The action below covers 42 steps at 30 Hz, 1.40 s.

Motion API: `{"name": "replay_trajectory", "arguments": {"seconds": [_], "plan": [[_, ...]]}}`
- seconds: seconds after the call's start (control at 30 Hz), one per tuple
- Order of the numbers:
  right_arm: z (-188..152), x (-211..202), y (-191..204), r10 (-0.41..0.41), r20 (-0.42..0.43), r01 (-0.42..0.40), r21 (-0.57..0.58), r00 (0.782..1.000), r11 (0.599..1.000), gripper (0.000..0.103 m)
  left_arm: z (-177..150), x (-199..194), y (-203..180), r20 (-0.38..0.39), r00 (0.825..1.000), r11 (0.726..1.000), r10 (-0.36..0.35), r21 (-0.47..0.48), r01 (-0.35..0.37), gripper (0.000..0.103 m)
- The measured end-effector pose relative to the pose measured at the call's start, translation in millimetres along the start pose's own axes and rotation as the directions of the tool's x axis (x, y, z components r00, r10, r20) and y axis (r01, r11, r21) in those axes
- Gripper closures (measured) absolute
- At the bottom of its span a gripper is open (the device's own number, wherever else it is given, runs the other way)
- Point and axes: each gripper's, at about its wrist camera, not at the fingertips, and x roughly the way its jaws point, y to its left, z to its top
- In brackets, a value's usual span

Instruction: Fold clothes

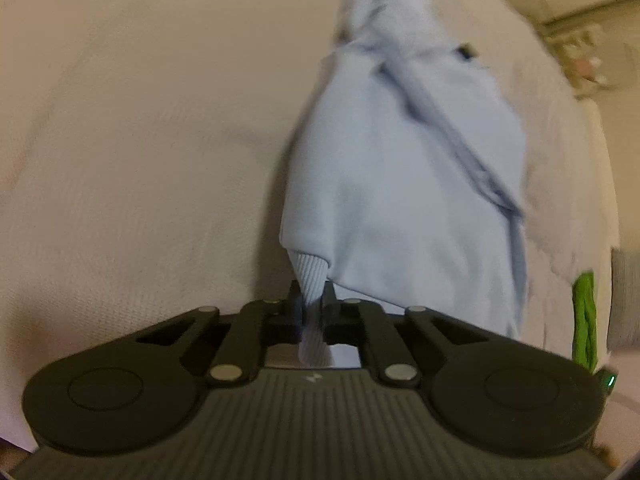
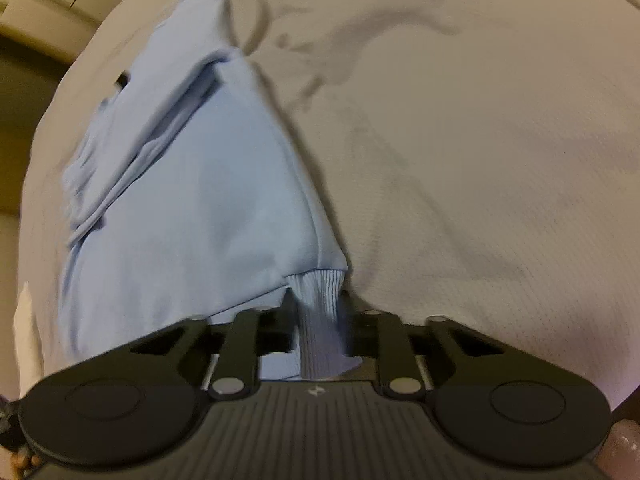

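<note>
A light blue sweatshirt (image 1: 404, 184) lies on a cream bed sheet (image 1: 140, 140), partly lifted towards both cameras. My left gripper (image 1: 312, 300) is shut on its ribbed hem (image 1: 310, 276) at one corner. My right gripper (image 2: 318, 312) is shut on the ribbed hem (image 2: 320, 300) at the other corner. In the right wrist view the sweatshirt (image 2: 192, 200) stretches away to the left, with folds and a small dark tag (image 2: 122, 79) at its far end. The cream sheet (image 2: 500, 160) is wrinkled beyond it.
The bed's edge runs along the right of the left wrist view, with a green object (image 1: 585, 316) and blurred items (image 1: 584, 64) past it. A pale wall or furniture (image 2: 44, 20) shows at the top left of the right wrist view.
</note>
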Motion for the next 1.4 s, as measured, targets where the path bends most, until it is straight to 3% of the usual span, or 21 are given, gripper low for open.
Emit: {"name": "replay_trajectory", "arguments": {"seconds": [0.1,0.2,0.23,0.3,0.37,0.4,0.43,0.5,0.53,0.6,0.63,0.7,0.77,0.87,0.93,0.97,1.03,1.07,1.1,1.27,1.4], "plan": [[2.8,-32.8,2.1,0.041,0.027,-0.039,-0.058,0.999,0.998,0.092,-12.7,-37.3,-22.2,0.062,0.998,0.993,-0.011,0.116,0.004,0.099],[-0.8,-40.6,-11.9,0.073,0.011,-0.072,-0.037,0.997,0.997,0.093,-31.8,-23.4,-28.4,0.046,0.994,0.974,0.101,0.198,-0.108,0.098],[-4.6,-30.0,-15.4,0.05,-0.01,-0.05,-0.04,0.999,0.998,0.093,-38.1,-14.4,-28.8,0.036,0.989,0.965,0.143,0.219,-0.147,0.098],[-11.0,-4.2,-23.3,0.0,-0.052,-0.002,-0.045,0.999,0.999,0.09,-49.0,10.0,-27.7,0.018,0.968,0.933,0.25,0.262,-0.246,0.095],[-8.9,5.5,-25.1,-0.011,-0.061,0.01,-0.019,0.998,1.0,0.088,-55.5,12.4,-34.3,0.044,0.957,0.911,0.287,0.296,-0.287,0.092],[-7.0,2.4,-21.9,-0.019,-0.055,0.017,-0.045,0.998,0.999,0.08,-58.1,8.5,-38.3,0.064,0.954,0.903,0.293,0.309,-0.299,0.09],[-6.2,-2.0,-18.3,-0.038,-0.045,0.034,-0.084,0.998,0.996,0.064,-63.2,0.2,-43.8,0.093,0.947,0.887,0.309,0.333,-0.321,0.086],[-11.0,-17.9,-9.8,-0.122,0.008,0.12,-0.227,0.993,0.966,0.05,-76.2,-9.2,-55.9,0.136,0.922,0.828,0.362,0.408,-0.385,0.083],[-15.0,-24.2,-4.6,-0.157,0.036,0.16,-0.301,0.987,0.94,0.05,-83.9,-12.9,-62.8,0.16,0.906,0.787,0.391,0.452,-0.419,0.082],[-29.6,-33.2,10.2,-0.205,0.112,0.234,-0.474,0.972,0.849,0.05,-108.4,-12.2,-79.0,0.22,0.873,0.664,0.435,0.577,-0.476,0.082],[-40.2,-36.6,17.3,-0.217,0.155,0.267,-0.562,0.964,0.783,0.051,-121.3,-9.9,-87.4,0.251,0.857,0.592,0.45,0.634,-0.497,0.08],[-66.2,-39.9,28.3,-0.201,0.228,0.304,-0.729,0.953,0.614,0.051,-147.0,-2.1,-97.2,0.309,0.839,0.454,0.447,0.73,-0.511,0.072],[-93.9,-38.6,36.8,-0.168,0.288,0.332,-0.841,0.943,0.426,0.051,-169.1,12.0,-105.8,0.382,0.813,0.261,0.439,0.812,-0.523,0.07],[-123.5,-18.6,40.3,-0.154,0.376,0.399,-0.902,0.914,0.166,0.049,-198.8,33.3,-102.0,0.504,0.759,-0.029,0.412,0.84,-0.542,0.067],[-138.0,-8.6,32.2,-0.15,0.418,0.428,-0.903,0.896,0.038,0.049,-212.1,44.0,-92.8,0.576,0.725,-0.203,0.378,0.815,-0.542,0.064],[-144.5,-4.0,28.0,-0.145,0.438,0.44,-0.898,0.887,-0.021,0.049,-218.3,49.4,-87.9,0.609,0.709,-0.289,0.355,0.793,-0.537,0.062],[-153.8,5.5,22.1,-0.127,0.474,0.46,-0.879,0.871,-0.124,0.049,-224.0,61.6,-78.9,0.645,0.695,-0.406,0.318,0.755,-0.515,0.061],[-156.5,10.1,19.4,-0.113,0.487,0.466,-0.869,0.866,-0.167,0.049,-225.1,65.9,-74.0,0.661,0.687,-0.456,0.301,0.733,-0.505,0.061],[-158.8,14.4,18.1,-0.098,0.501,0.475,-0.855,0.86,-0.206,0.049,-222.9,69.8,-68.4,0.67,0.682,-0.487,0.292,0.718,-0.497,0.061],[-161.2,35.4,18.4,-0.043,0.55,0.506,-0.795,0.834,-0.334,0.049,-207.2,89.9,-44.6,0.708,0.651,-0.591,0.273,0.657,-0.468,0.06],[-164.9,49.4,16.7,0.002,0.569,0.515,-0.742,0.822,-0.43,0.048,-195.8,90.5,-41.2,0.687,0.673,-0.596,0.274,0.67,-0.442,0.064]]}}
